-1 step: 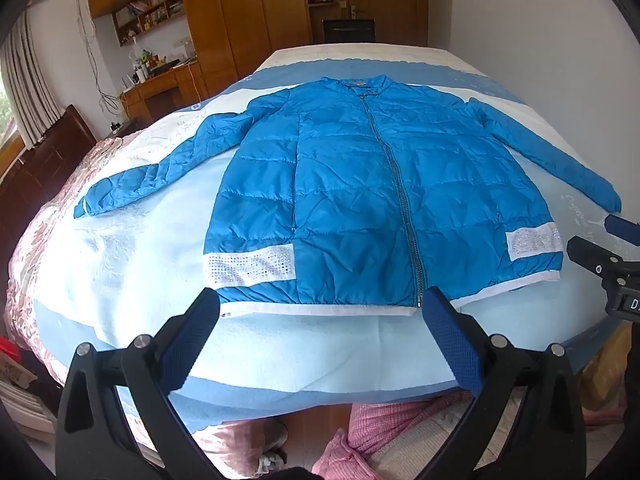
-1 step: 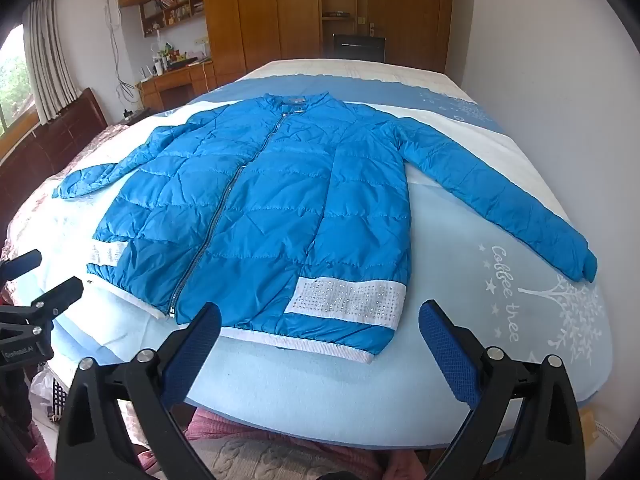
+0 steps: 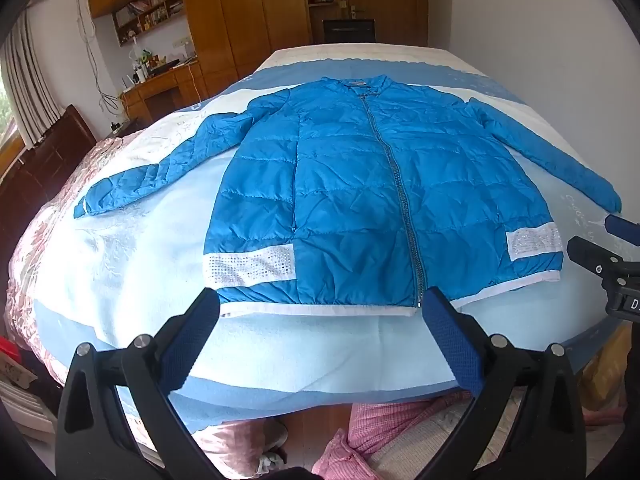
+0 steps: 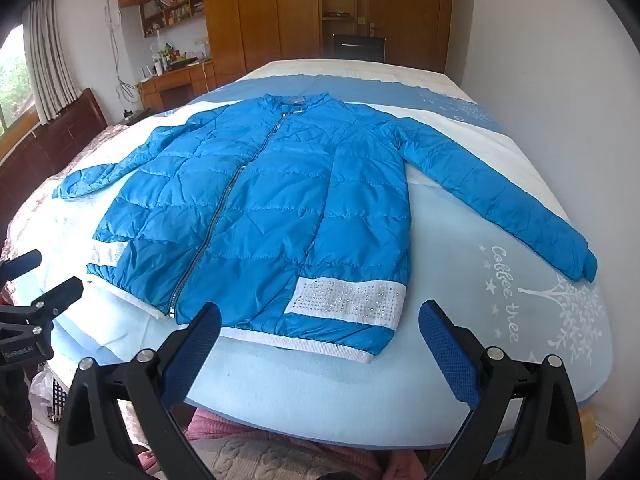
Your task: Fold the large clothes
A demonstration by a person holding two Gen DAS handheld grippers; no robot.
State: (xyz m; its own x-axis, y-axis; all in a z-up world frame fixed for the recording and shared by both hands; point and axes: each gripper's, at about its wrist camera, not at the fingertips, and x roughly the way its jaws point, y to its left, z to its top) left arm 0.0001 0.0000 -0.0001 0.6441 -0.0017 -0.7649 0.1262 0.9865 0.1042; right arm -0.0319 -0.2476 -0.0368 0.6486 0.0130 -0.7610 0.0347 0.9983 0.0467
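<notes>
One blue quilted jacket (image 3: pixel 360 200) lies on one bed (image 3: pixel 120 280). The jacket has two sleeves, one zipper (image 3: pixel 404 208) down its front, and two white studded panels near the hem, one on each side of the zipper. Two grippers are in view, the left gripper (image 3: pixel 320 320) and the right gripper (image 4: pixel 320 328), each with two blue-padded fingers, four fingers in all. Behind the bed stand one wooden desk (image 4: pixel 176 80), one dark chair (image 4: pixel 360 48) and one curtain (image 4: pixel 48 52). The blanket (image 4: pixel 520 320) carries one white tree print.
</notes>
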